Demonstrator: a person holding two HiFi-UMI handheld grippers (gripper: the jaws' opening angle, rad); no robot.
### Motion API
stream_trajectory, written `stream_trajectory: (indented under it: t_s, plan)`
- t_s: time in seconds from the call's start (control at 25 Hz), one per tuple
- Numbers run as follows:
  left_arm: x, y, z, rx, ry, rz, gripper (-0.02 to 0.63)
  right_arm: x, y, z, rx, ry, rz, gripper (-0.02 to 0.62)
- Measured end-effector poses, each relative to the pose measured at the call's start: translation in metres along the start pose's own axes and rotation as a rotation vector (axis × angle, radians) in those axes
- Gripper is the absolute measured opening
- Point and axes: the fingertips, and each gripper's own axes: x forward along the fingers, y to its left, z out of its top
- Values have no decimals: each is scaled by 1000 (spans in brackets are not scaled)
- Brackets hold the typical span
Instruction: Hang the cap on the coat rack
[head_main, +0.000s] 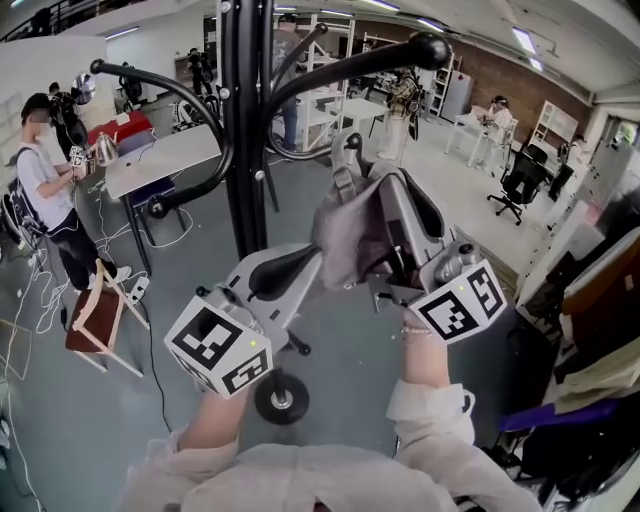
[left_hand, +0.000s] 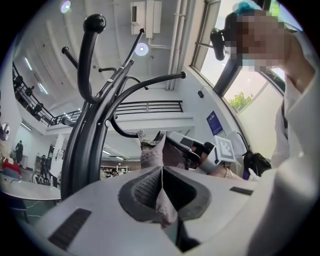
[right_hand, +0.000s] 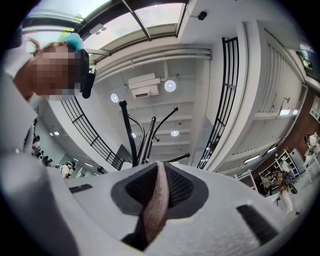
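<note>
A grey-pink cap (head_main: 350, 235) hangs between my two grippers, just right of the black coat rack's pole (head_main: 245, 130). My left gripper (head_main: 312, 264) reaches up from the lower left and is shut on the cap's lower edge; in the left gripper view the fabric (left_hand: 162, 200) is pinched between the pads. My right gripper (head_main: 385, 195) is shut on the cap's upper right side, where a strip of cap fabric (right_hand: 156, 200) runs through its jaws. A curved rack arm with a ball tip (head_main: 430, 48) arches above the cap. The rack (right_hand: 142, 140) rises beyond the right jaws.
A person (head_main: 45, 190) stands at the far left beside a grey table (head_main: 160, 160). A wooden stool (head_main: 95, 320) and cables lie on the floor at left. The rack's base wheel (head_main: 281, 398) is under my hands. An office chair (head_main: 520, 185) stands at right.
</note>
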Motion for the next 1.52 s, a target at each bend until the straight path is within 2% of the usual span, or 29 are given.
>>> stream_trajectory:
  t_s: [0.24, 0.4, 0.6, 0.8, 1.0, 1.52]
  plan:
    - [1, -2, 6, -1, 4, 12, 17, 3, -25, 2, 81, -17, -52, 35]
    - [-7, 11, 4, 1, 1, 22, 17, 12, -19, -18, 117, 1, -29, 35]
    - [-16, 27, -3, -13, 6, 30, 17, 26, 10, -41, 92, 55, 47, 35]
    - [-21, 35, -8, -31, 5, 48, 17, 24, 19, -50, 113, 67, 66, 35]
    - [-34, 43, -14, -47, 11, 58, 17, 21, 31, -59, 114, 67, 54, 35]
    - [-42, 35, -33, -81, 39, 33, 17, -4, 41, -60, 20, 87, -36, 37]
